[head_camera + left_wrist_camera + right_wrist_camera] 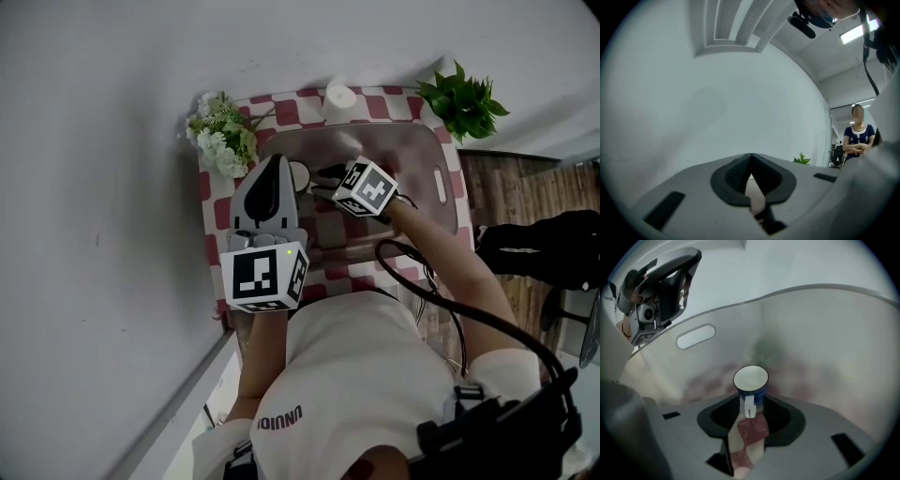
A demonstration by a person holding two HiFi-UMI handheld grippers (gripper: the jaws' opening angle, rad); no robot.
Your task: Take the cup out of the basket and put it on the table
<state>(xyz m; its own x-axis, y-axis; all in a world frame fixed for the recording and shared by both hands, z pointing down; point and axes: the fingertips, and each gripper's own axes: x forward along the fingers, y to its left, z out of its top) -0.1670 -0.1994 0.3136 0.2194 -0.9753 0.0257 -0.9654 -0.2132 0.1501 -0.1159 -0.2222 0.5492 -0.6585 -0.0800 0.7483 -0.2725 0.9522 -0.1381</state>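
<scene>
Left gripper (751, 160): jaws are closed tip to tip, nothing is held, and it is kept over the checked table (214, 214). Cup (751, 379) is stood upright inside the basket (811, 324), handle toward the right gripper (751, 405). Its jaws are spread wide either side of the cup, pads not pressed on.

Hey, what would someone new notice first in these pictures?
A small blue cup with a white handle stands in the clear basket, at the tips of the right gripper's open jaws. In the head view the basket sits on a red-checked cloth, white flowers at its left corner and a green plant at its right. The left gripper is shut and empty.
</scene>
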